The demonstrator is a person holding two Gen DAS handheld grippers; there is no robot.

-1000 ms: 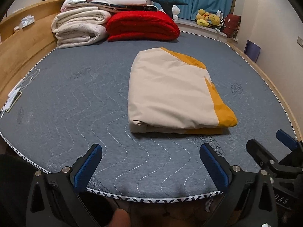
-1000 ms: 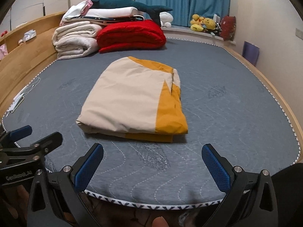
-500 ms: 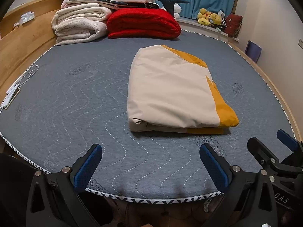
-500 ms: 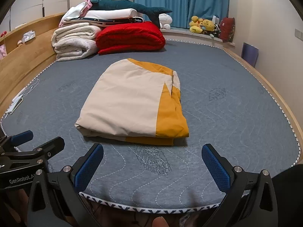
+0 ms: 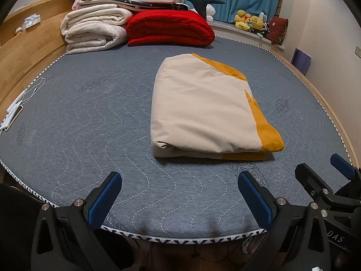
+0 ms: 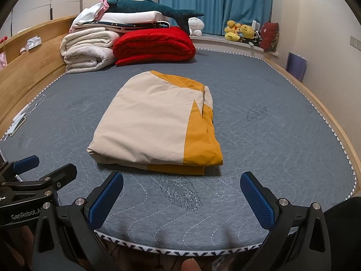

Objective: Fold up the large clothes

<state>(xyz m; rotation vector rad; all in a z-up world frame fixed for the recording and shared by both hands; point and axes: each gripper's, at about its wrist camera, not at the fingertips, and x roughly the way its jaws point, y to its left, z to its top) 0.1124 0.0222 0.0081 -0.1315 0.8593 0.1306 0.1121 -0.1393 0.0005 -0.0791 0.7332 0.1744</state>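
Note:
A beige and mustard-yellow cloth [image 5: 203, 110] lies folded into a thick rectangle in the middle of the grey quilted mattress [image 5: 90, 117]; it also shows in the right wrist view [image 6: 155, 124]. My left gripper [image 5: 180, 201] is open and empty, held at the mattress's near edge, short of the fold. My right gripper [image 6: 181, 201] is open and empty too, beside it at the same edge. Each gripper shows at the side of the other's view: the right gripper [image 5: 331, 178] and the left gripper [image 6: 42, 171].
Folded white blankets [image 5: 94, 29], a red quilt [image 5: 169, 29] and a teal shark plush [image 6: 153, 9] are stacked at the far end. A wooden bed frame [image 5: 27, 52] runs along the left. A white cable and phone [image 5: 15, 110] lie at the left edge. Plush toys [image 6: 241, 30] sit by the curtain.
Both grippers have risen and tilted slightly, so the bed sits a little lower in view. The folded cloth has not moved. Both stay open and empty.

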